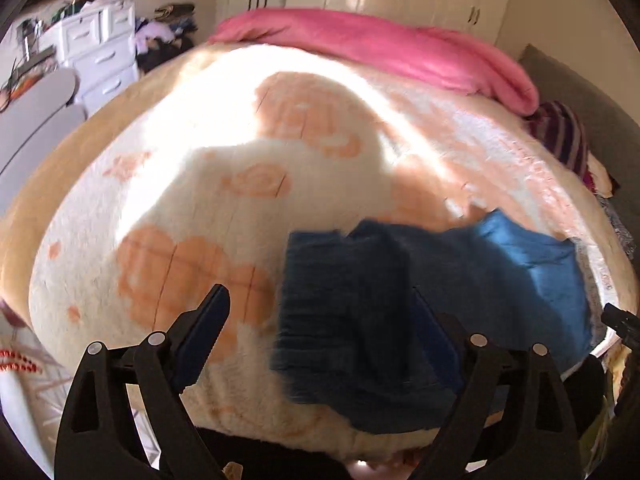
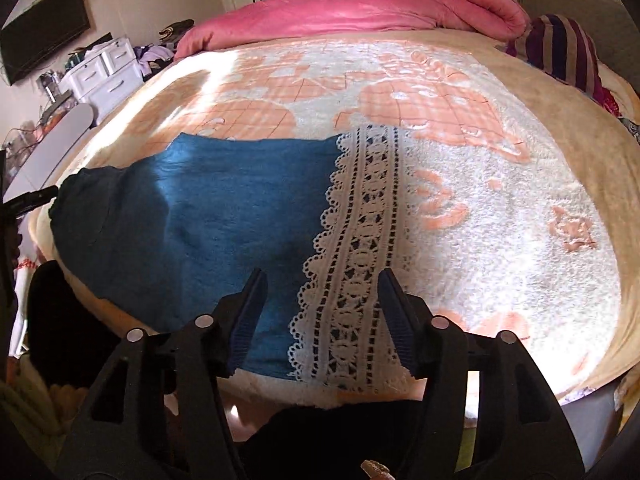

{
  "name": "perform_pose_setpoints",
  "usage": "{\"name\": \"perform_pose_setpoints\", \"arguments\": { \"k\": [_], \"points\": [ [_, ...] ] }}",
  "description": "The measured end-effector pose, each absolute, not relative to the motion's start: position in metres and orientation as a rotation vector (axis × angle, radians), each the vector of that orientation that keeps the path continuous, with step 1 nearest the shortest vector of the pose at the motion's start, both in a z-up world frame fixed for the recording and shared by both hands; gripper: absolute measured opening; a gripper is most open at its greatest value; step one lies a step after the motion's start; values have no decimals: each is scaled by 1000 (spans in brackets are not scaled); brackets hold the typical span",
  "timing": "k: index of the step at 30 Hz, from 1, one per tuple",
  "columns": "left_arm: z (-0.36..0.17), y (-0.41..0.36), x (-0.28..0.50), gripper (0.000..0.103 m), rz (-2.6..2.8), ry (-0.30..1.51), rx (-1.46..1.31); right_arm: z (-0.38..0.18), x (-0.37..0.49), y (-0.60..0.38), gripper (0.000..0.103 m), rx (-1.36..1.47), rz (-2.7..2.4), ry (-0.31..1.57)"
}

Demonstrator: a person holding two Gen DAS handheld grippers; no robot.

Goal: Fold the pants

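Blue pants [image 2: 224,216] with a white lace hem [image 2: 360,248] lie partly folded on the blanketed bed [image 2: 520,208], soft, light and limp. My left fingers [image 1: 192,336] and right fingers [image 2: 250,312] are spread, pinching nothing. I judge the doubled cloth edges the best hold.

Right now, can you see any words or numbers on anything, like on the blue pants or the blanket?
No readable words or numbers anywhere.
Blue pants: plain cloth, no label showing.
White lace band: only a pattern of loops and holes.
Blanket: orange pictures, and some shapes along its far edge that could be letters, too blurred to read.
Pink quilt and white drawers: no writing visible.
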State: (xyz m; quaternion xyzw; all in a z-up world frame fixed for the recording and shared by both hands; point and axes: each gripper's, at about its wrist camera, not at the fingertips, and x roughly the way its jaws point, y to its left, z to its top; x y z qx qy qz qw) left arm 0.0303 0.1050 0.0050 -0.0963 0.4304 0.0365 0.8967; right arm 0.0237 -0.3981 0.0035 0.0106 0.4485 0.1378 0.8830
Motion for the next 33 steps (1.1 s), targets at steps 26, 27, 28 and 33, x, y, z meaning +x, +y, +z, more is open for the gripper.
{"name": "perform_pose_setpoints", "arguments": {
  "k": [26, 27, 28, 33],
  "points": [
    [2, 111, 22, 60, 99, 877, -196, -24, 19, -387, 73, -17, 296, 980],
    [11, 111, 20, 60, 101, 859, -180, -22, 19, -389, 73, -5, 297, 973],
    [20, 110, 19, 60, 102, 842, -167, -19, 19, -390, 73, 7, 297, 965],
    [50, 99, 31, 60, 55, 775, -144, 1, 28, -399, 73, 45, 288, 892]
  ]
}}
